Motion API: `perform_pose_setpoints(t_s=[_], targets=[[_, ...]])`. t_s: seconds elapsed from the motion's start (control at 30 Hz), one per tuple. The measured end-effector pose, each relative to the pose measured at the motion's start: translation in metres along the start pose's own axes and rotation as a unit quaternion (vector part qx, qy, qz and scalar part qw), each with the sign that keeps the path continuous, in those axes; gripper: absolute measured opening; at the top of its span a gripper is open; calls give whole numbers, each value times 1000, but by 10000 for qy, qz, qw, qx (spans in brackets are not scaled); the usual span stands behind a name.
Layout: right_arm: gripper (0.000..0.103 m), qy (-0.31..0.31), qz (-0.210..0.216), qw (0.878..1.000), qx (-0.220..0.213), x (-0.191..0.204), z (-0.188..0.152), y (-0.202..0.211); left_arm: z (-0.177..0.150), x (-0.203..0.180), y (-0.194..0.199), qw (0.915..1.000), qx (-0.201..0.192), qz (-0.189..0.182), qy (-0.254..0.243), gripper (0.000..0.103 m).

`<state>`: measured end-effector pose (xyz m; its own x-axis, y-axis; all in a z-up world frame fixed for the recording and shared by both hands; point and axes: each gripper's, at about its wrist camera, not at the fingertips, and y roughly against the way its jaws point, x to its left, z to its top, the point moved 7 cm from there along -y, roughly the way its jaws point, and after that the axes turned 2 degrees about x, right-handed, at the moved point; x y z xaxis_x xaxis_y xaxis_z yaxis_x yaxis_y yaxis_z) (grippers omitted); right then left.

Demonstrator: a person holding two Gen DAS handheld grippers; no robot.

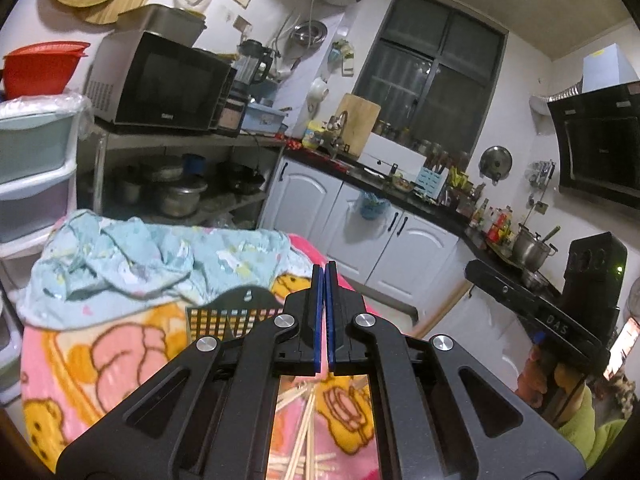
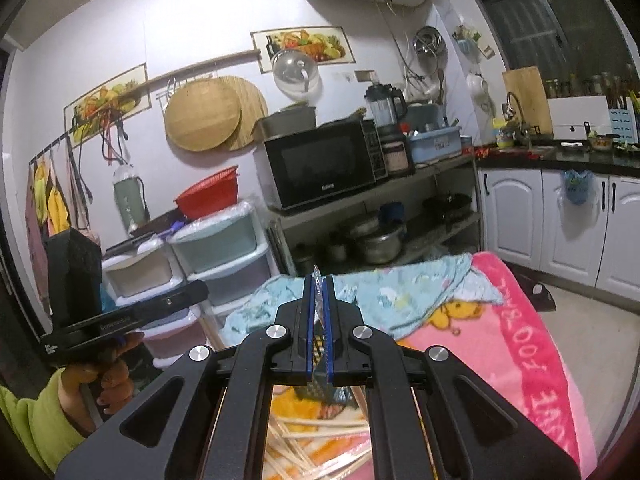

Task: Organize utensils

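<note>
My left gripper is shut with nothing between its blue pads, raised above the pink cartoon blanket. Below it lie several loose wooden chopsticks and a black perforated utensil holder. My right gripper is shut on a thin clear plastic wrapper that sticks up between its pads. More chopsticks lie scattered on the blanket under it. The other gripper shows at the edge of each view, in the left wrist view at the right and in the right wrist view at the left.
A crumpled light-blue cloth lies at the blanket's far end. Plastic drawers, a shelf with a microwave and pots stand behind. White cabinets and a dark counter run along the right.
</note>
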<state>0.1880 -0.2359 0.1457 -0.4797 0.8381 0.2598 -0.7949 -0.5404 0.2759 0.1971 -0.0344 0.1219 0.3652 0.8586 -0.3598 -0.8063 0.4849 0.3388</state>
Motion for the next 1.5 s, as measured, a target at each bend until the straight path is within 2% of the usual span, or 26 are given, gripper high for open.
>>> perform_pose_setpoints(t_s=[0.37,0.7,0.93,1.5], targets=[[4,138,58,9997,-202,8,35,-22,46,-2,-17,9996,-292,33,-26,0],[4,117,46,9997,-208,6,49,-39,77,-7,-37,9991,-409,-32,-105,0],[4,47,-21,9999,-131,-5,60,-70,83,6,-48,9989,-378,175,-191,0],[4,-239,-116,9992,306,-30,31,-127,73,46,-72,9991,-126,396,-9,0]])
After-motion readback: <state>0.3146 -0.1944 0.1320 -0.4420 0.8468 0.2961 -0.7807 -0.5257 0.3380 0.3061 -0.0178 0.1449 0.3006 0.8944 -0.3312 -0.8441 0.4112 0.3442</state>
